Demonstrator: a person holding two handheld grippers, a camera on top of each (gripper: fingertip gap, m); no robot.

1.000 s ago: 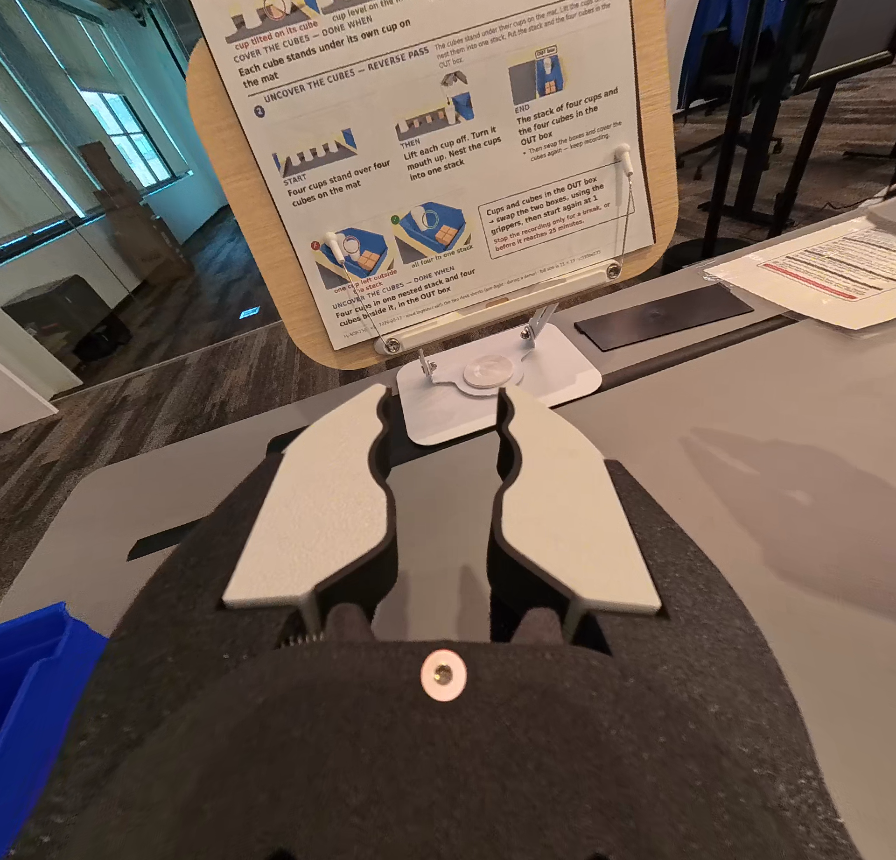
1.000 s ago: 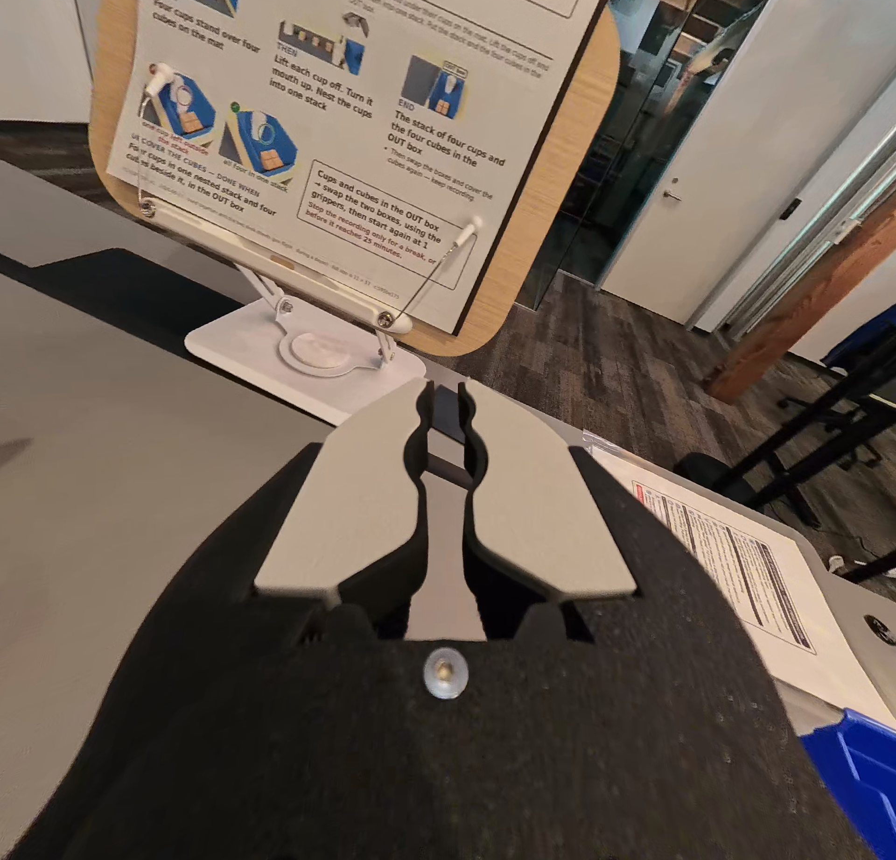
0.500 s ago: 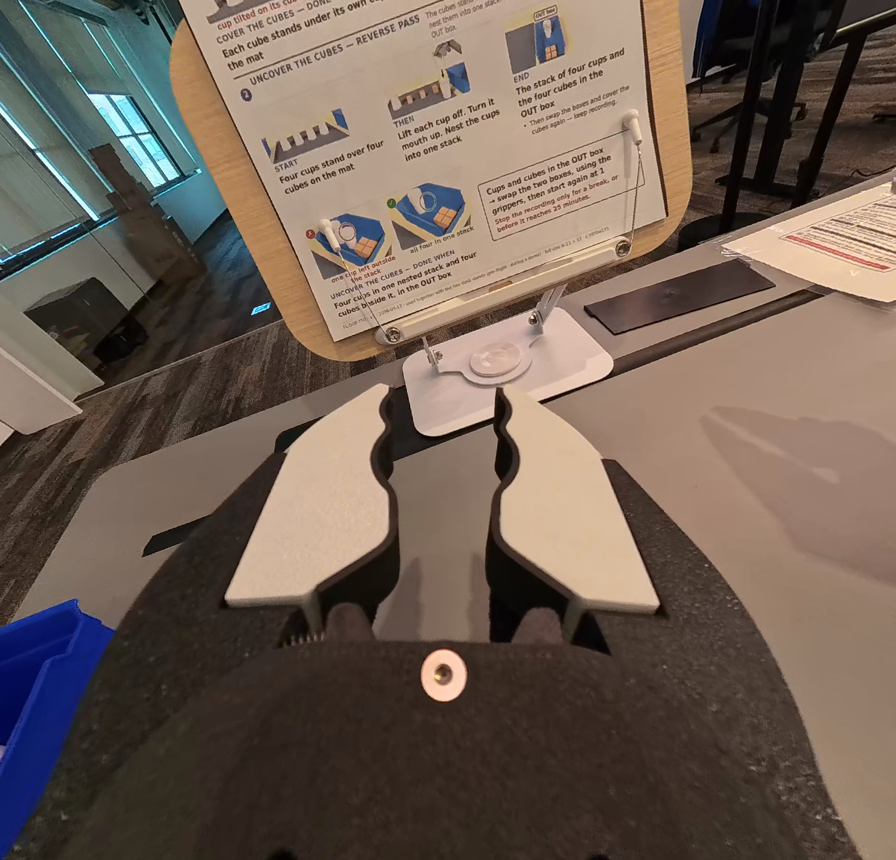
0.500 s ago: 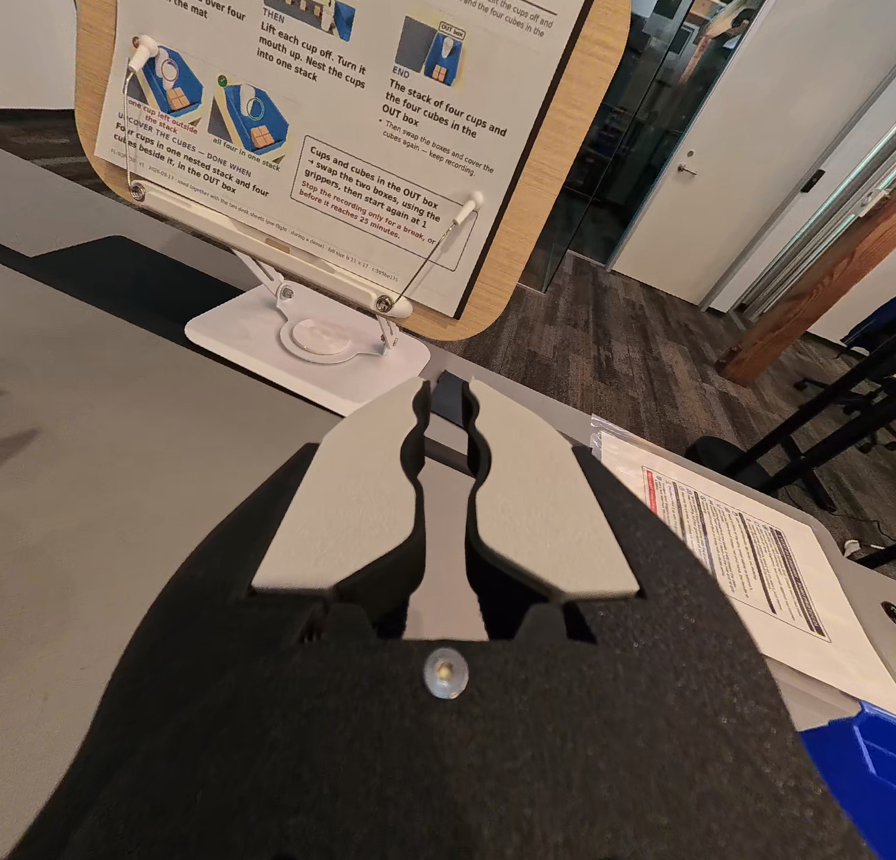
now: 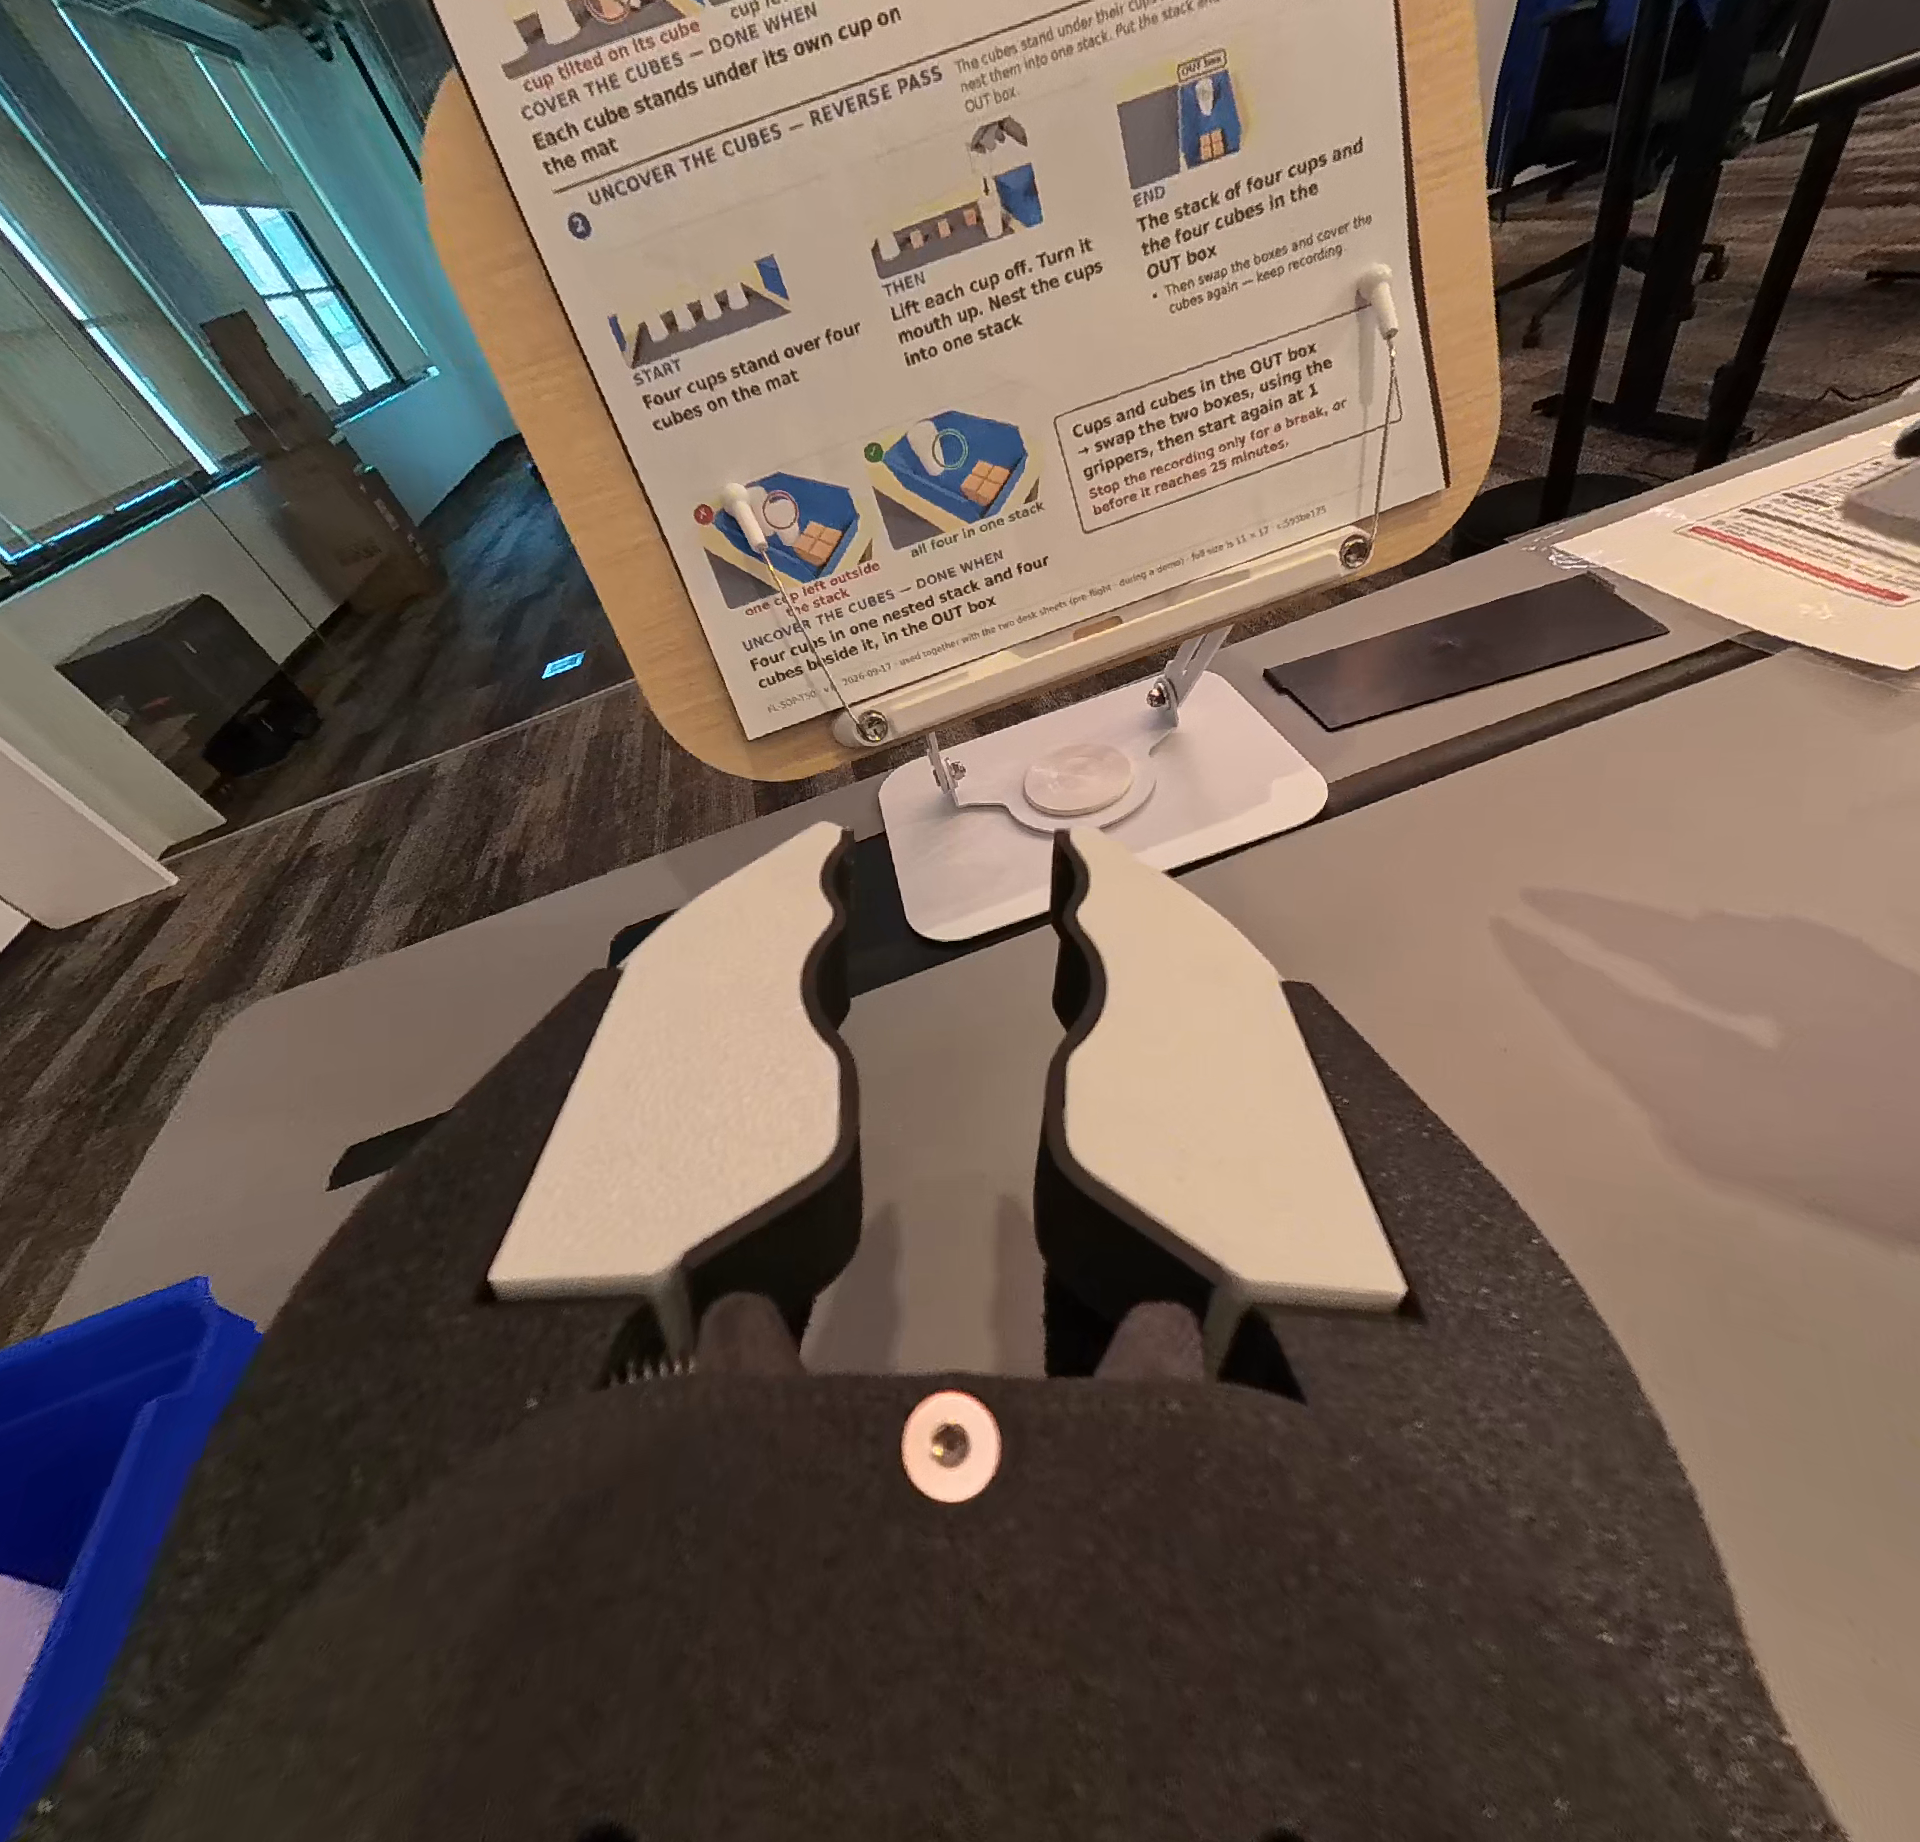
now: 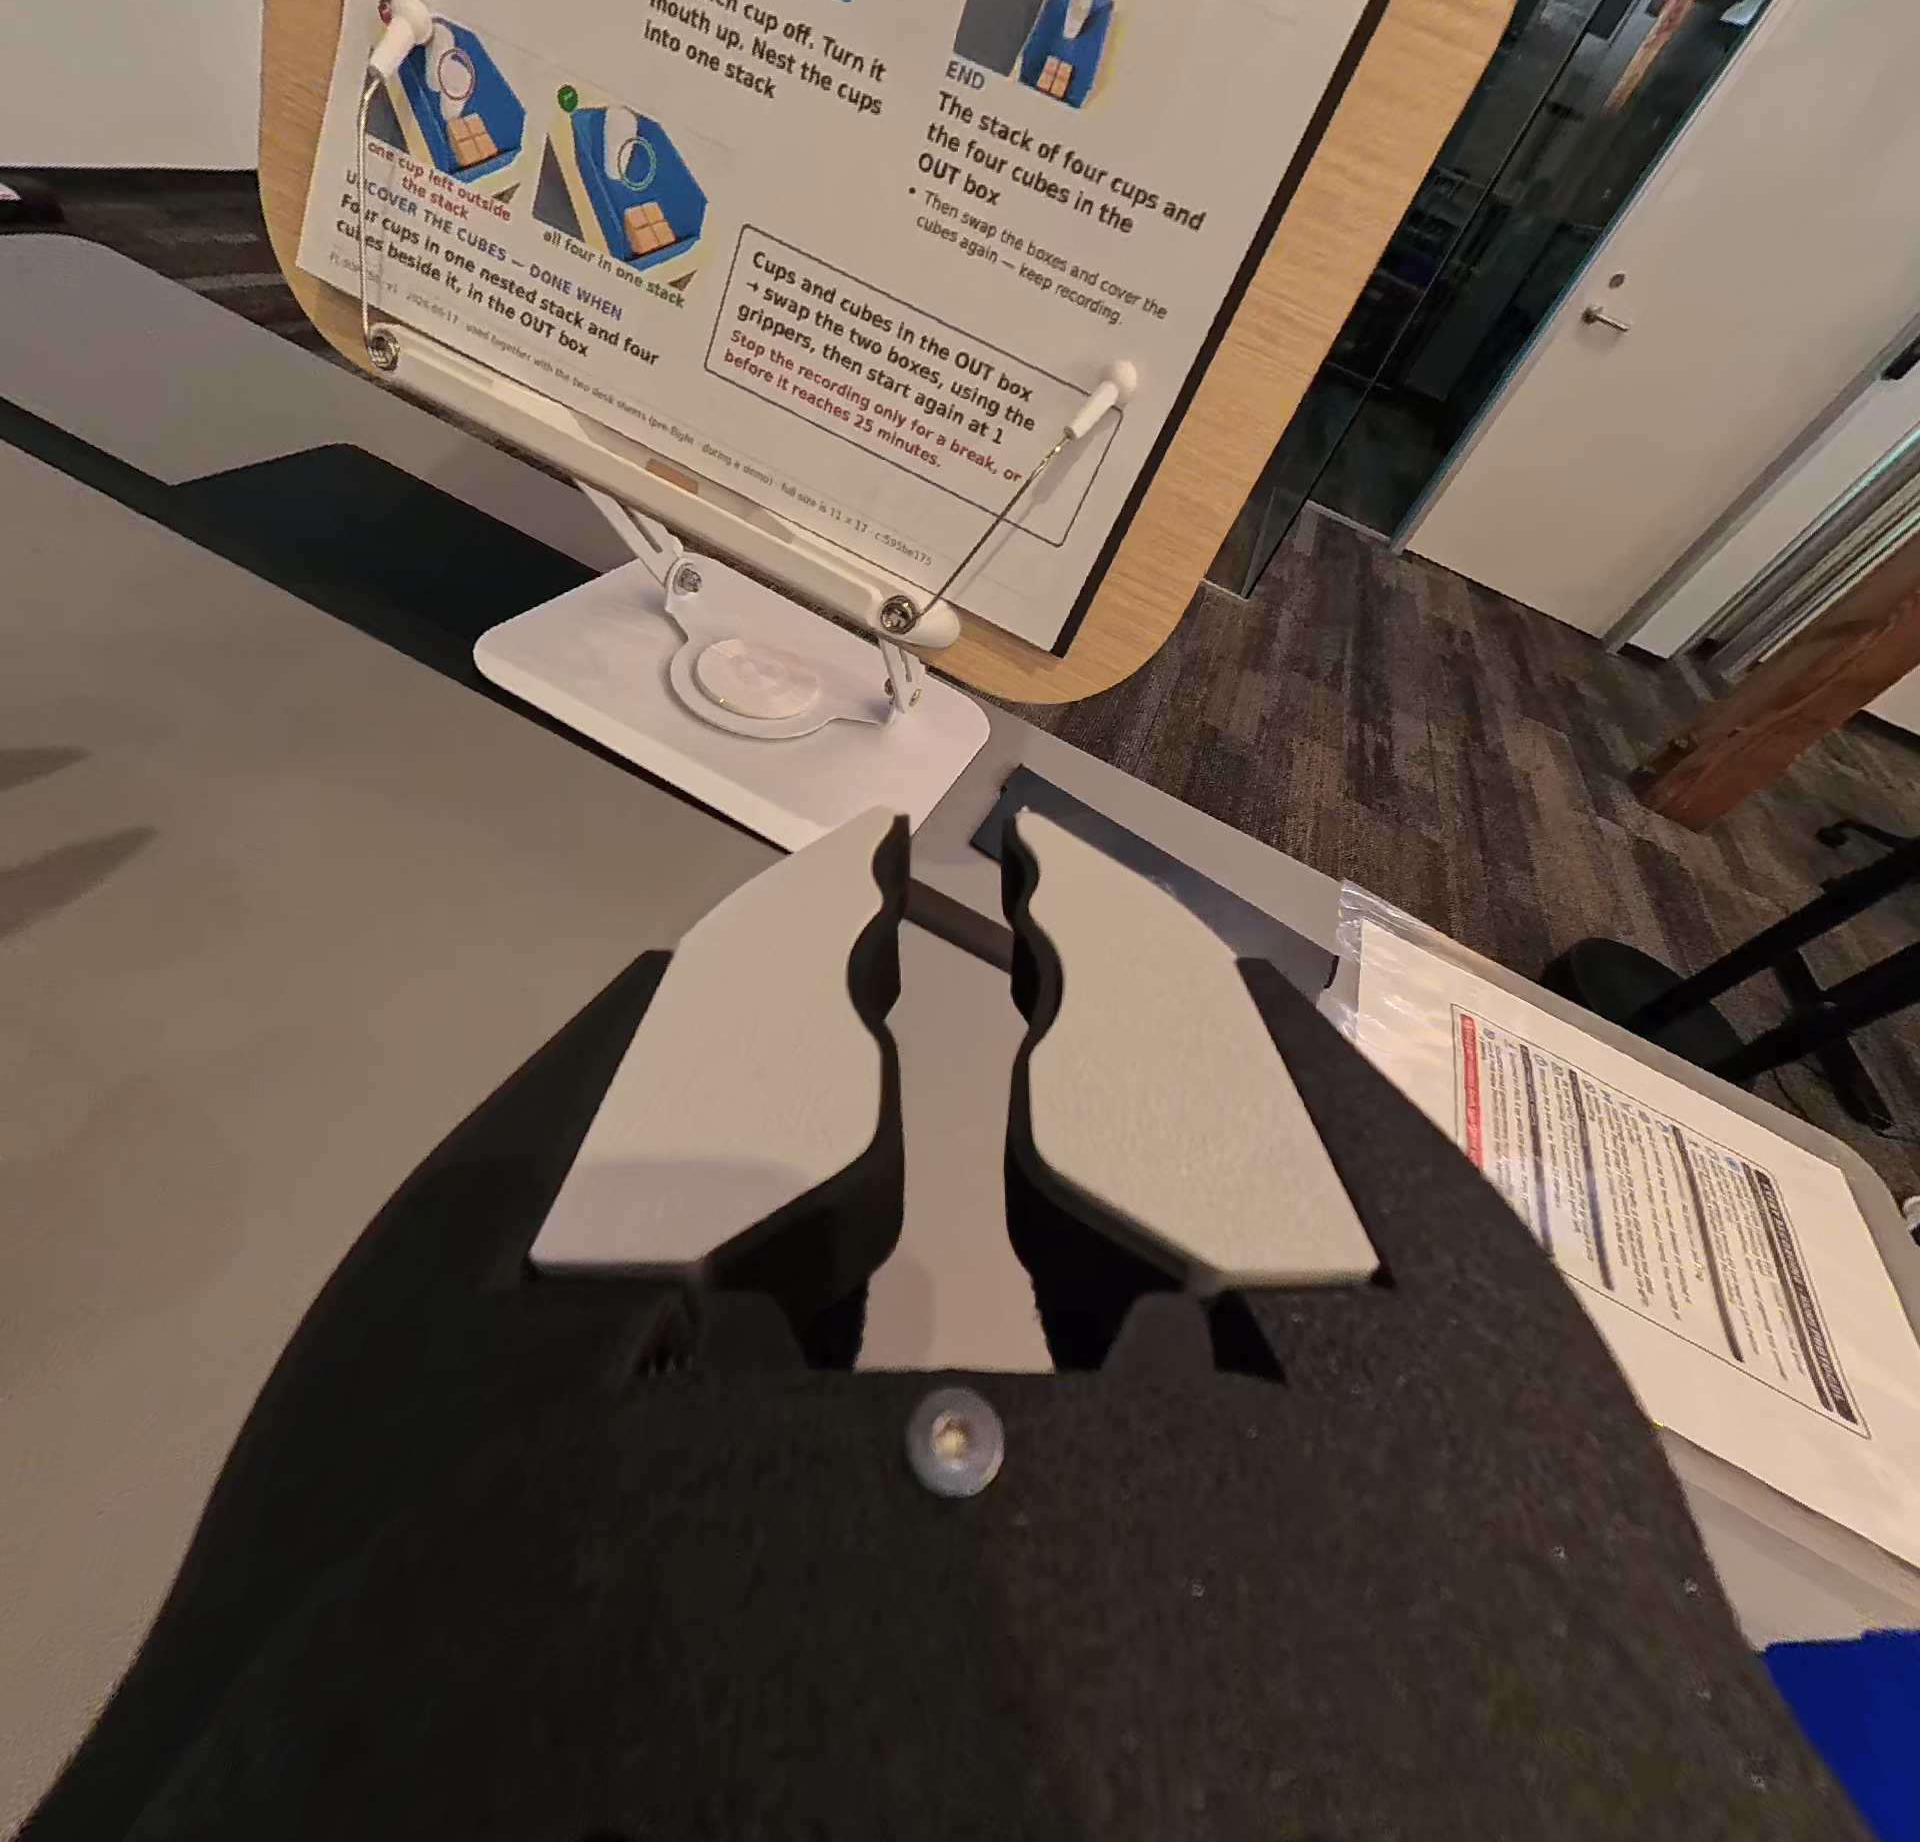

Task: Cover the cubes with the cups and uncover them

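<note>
Presently pinching nothing on either side. Left gripper (image 5: 951, 847), black foam body with two pale grey plate fingers (image 5: 707, 1065): spread, a broad gap between the wavy inner edges, only bare grey tabletop (image 5: 1558, 909) below. Right gripper (image 6: 956, 826), same build: also parted, though more narrowly, and empty too.

Just beyond both sets of tips: white flat base (image 5: 1226, 784) of a stand carrying a tilted, round-cornered wooden board (image 5: 520, 390) with a printed instruction sheet clipped to it. Behind the base, to the right in the left wrist view, a thin black strip (image 5: 1455, 649) lying flat. At the table's right edge, a paper sheet in a clear sleeve (image 6: 1662, 1221).

No cups or cubes to be seen in either view. At the bottom left of the left wrist view, the corner of a blue plastic bin (image 5: 94, 1429); at the bottom right of the right wrist view, a second blue patch (image 6: 1849, 1730), probably another bin. Likeliest places for the cups and cubes, but contents hidden.

As for handling, judged from the task alone: cups probably light, hollow and easy to squash or tip, so best taken across the side wall with a gentle squeeze. Cubes probably stiff and small, best gripped on two opposite flat faces, squarely, to avoid twisting out.
</note>
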